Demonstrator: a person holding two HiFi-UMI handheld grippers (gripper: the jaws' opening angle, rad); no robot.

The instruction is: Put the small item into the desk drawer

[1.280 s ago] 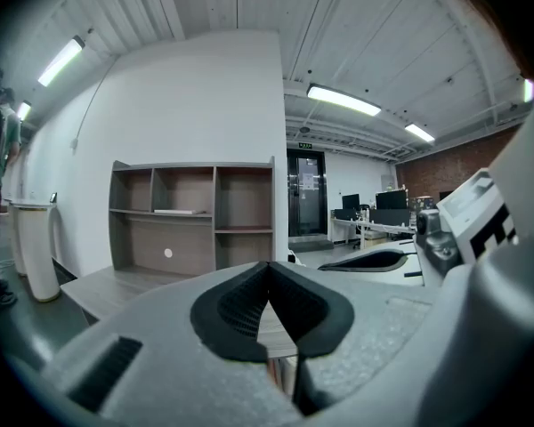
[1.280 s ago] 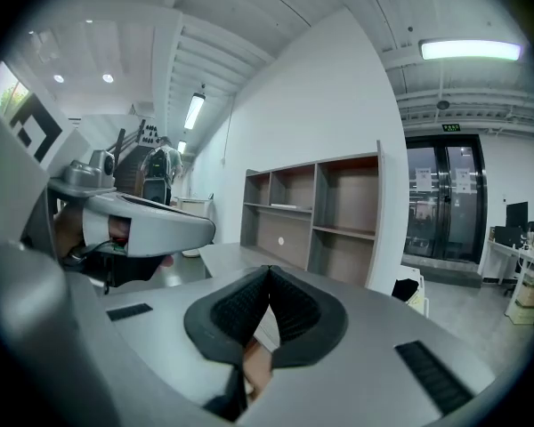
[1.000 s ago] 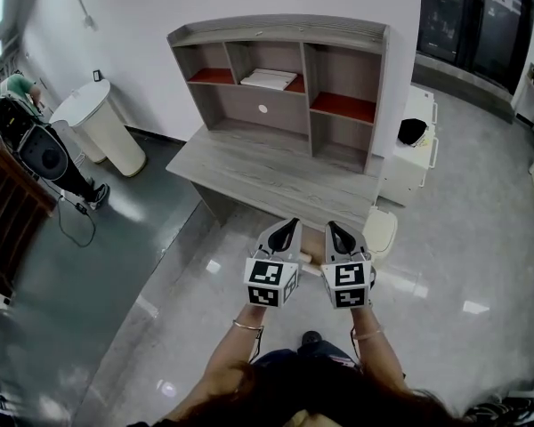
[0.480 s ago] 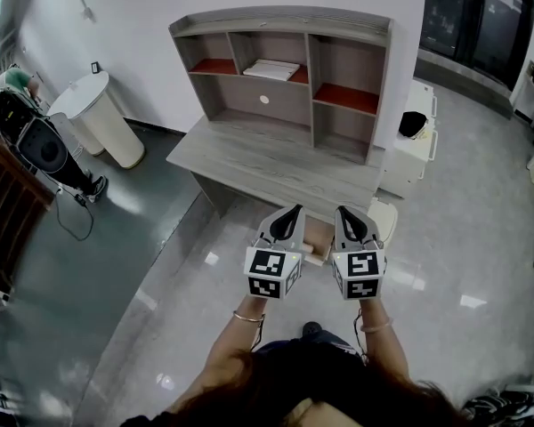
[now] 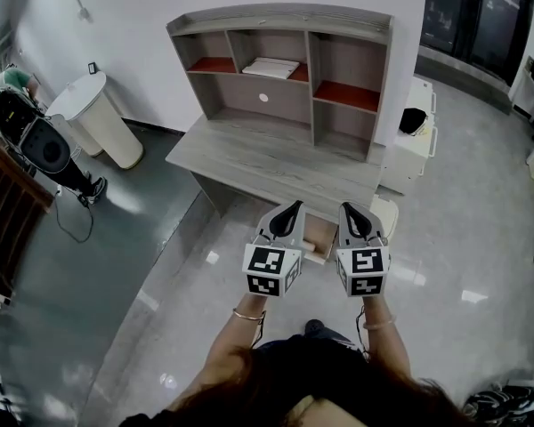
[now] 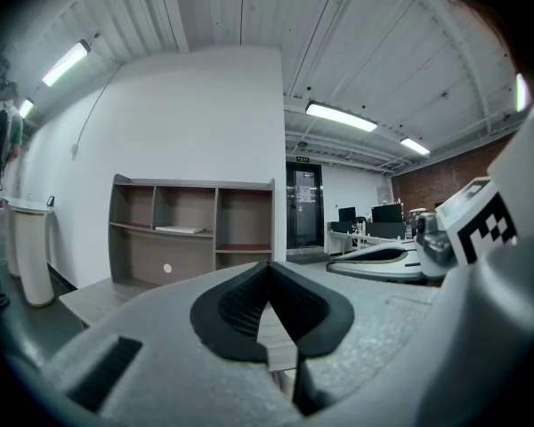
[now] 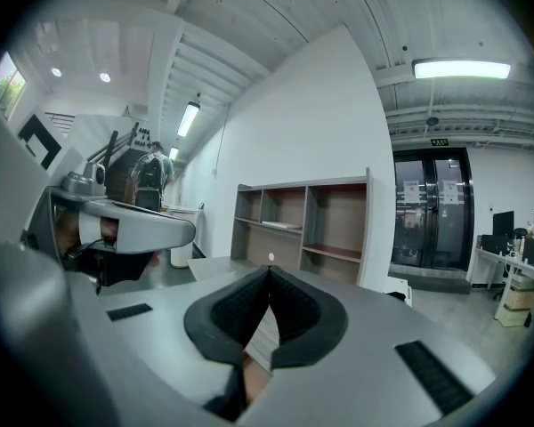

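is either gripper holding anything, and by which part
Nothing is held: the left gripper and the right gripper each have their jaws shut tip to tip, with nothing between them.

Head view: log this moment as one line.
left gripper: shut, empty | right gripper: shut, empty | position: side by side before desk | drawer: apparently open | small item: unseen

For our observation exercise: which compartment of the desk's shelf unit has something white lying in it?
The upper middle compartment: a flat white thing lies there; the others show none.
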